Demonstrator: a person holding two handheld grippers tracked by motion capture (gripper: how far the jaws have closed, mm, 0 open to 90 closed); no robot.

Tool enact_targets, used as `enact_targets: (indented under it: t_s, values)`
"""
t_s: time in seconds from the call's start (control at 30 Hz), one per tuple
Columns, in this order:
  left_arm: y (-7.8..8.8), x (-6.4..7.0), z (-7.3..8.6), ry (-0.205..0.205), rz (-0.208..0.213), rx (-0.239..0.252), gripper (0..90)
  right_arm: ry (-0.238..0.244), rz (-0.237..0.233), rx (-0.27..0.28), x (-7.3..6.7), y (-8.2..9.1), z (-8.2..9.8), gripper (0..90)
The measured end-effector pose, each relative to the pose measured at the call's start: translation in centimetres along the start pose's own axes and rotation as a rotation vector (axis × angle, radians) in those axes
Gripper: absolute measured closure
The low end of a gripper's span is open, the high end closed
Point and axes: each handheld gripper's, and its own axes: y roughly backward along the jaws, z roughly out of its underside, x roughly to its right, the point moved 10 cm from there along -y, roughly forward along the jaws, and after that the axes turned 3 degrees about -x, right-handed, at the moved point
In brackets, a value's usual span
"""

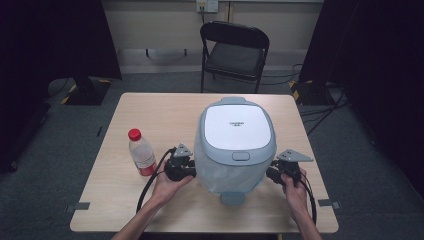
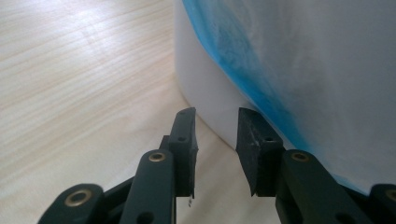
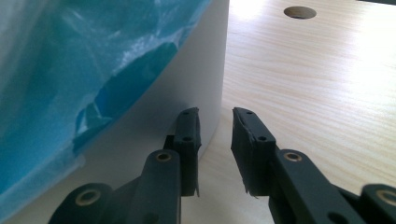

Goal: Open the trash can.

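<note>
A white pedal bin [image 1: 220, 172] with a grey-blue lid [image 1: 236, 127] stands shut on the middle of the table. A thin blue bag [image 2: 261, 70] hangs down over its outer wall [image 2: 201, 88]. My left gripper [image 1: 192, 170] sits low at the bin's left side, jaws a little apart with nothing between them [image 2: 215, 128], tips close to the white wall. My right gripper [image 1: 272, 172] is at the bin's right side, also open and empty [image 3: 215, 126], near the wall [image 3: 187, 79] just under the bag [image 3: 93, 60].
A plastic bottle [image 1: 141, 152] with a red cap stands left of my left hand. The bin's foot pedal [image 1: 233, 198] points toward the table's [image 1: 150, 115] near edge. A round cable hole [image 3: 299, 12] lies in the tabletop. A black folding chair [image 1: 235, 50] stands behind the table.
</note>
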Motion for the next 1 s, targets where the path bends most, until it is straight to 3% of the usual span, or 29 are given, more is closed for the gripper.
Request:
enact_targets:
  t_s: [0.07,0.17,0.3,0.47,0.5,0.57,0.6,0.63,0.73,0.87,0.9,1.0]
  values:
    - [0.2,0.0,0.1,0.001,-0.005,0.002,67.9,0.001,-0.009,-0.003,-0.2,0.1,0.1,72.7]
    - [0.5,0.2,0.6,0.019,0.022,0.017,67.8,0.002,-0.028,-0.006,-1.0,0.3,0.3,73.1]
    - [1.5,0.5,1.5,-0.002,0.031,0.002,67.8,0.01,-0.039,-0.018,-1.9,0.8,0.6,72.9]
    - [2.0,0.9,2.0,-0.002,0.037,0.0,66.5,0.023,-0.016,-0.019,-2.4,1.3,0.9,63.2]
    - [2.1,0.7,1.9,-0.007,0.012,0.009,59.9,0.028,0.019,-0.026,-2.1,1.4,1.0,49.2]
    - [2.2,0.6,1.8,-0.053,-0.009,0.017,60.1,-0.005,0.053,-0.028,-1.2,1.2,1.0,30.5]
    - [2.2,0.6,1.8,-0.053,-0.009,0.017,59.6,-0.005,0.053,-0.028,-1.2,1.2,1.0,30.5]
    - [2.2,0.5,1.7,-0.041,-0.004,0.018,57.8,-0.041,0.056,-0.043,-0.6,1.0,1.3,23.1]
    - [2.8,0.3,1.7,-0.02,-0.012,0.026,56.4,-0.016,0.083,-0.09,0.2,0.9,2.1,22.4]
    - [4.0,0.4,1.8,-0.007,-0.003,0.032,51.3,-0.04,0.105,-0.15,1.2,1.1,3.8,18.8]
    - [4.4,0.3,1.9,-0.001,0.005,0.035,50.6,-0.048,0.124,-0.184,2.0,1.4,5.1,18.7]
    - [5.6,0.3,1.7,0.01,0.009,0.058,48.2,-0.065,0.122,-0.201,2.5,1.6,6.1,18.5]
